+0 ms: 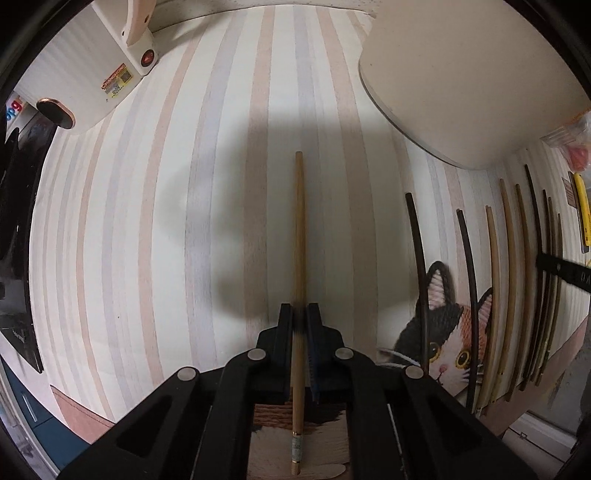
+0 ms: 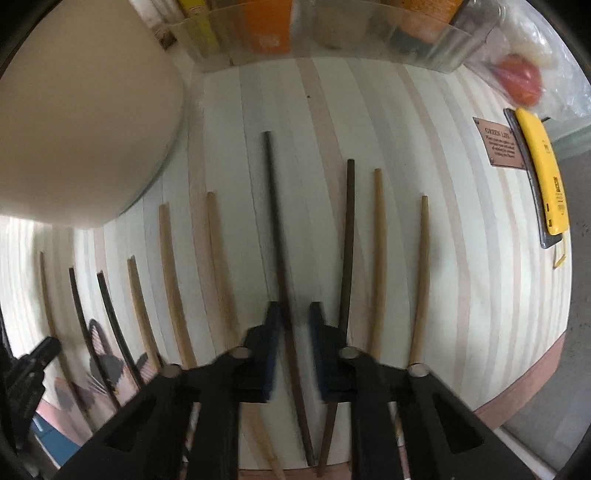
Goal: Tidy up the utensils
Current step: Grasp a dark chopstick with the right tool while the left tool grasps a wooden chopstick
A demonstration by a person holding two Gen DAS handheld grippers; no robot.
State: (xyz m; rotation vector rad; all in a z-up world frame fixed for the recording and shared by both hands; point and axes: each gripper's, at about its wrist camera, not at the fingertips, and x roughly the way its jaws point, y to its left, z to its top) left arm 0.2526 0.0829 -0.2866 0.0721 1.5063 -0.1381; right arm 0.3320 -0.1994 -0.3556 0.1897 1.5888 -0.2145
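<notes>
My left gripper (image 1: 299, 314) is shut on a light wooden chopstick (image 1: 299, 221), held above the striped cloth (image 1: 147, 221) and pointing away from me. Several dark and light chopsticks (image 1: 509, 277) lie in a row at the right. In the right wrist view my right gripper (image 2: 293, 314) is open, its jaws astride a dark chopstick (image 2: 275, 221) that lies on the cloth. More chopsticks lie side by side on both sides of it, such as a light one (image 2: 376, 258) and a dark one (image 2: 349, 240). My left gripper shows at the far left (image 2: 37, 362).
A large cream lid or pot (image 1: 461, 74) stands at the back right of the cloth, also at upper left in the right wrist view (image 2: 74, 110). A white appliance (image 1: 92, 74) stands back left. A clear container (image 2: 325, 33), a yellow item (image 2: 539, 170) and a plastic bag (image 2: 524, 77) lie behind.
</notes>
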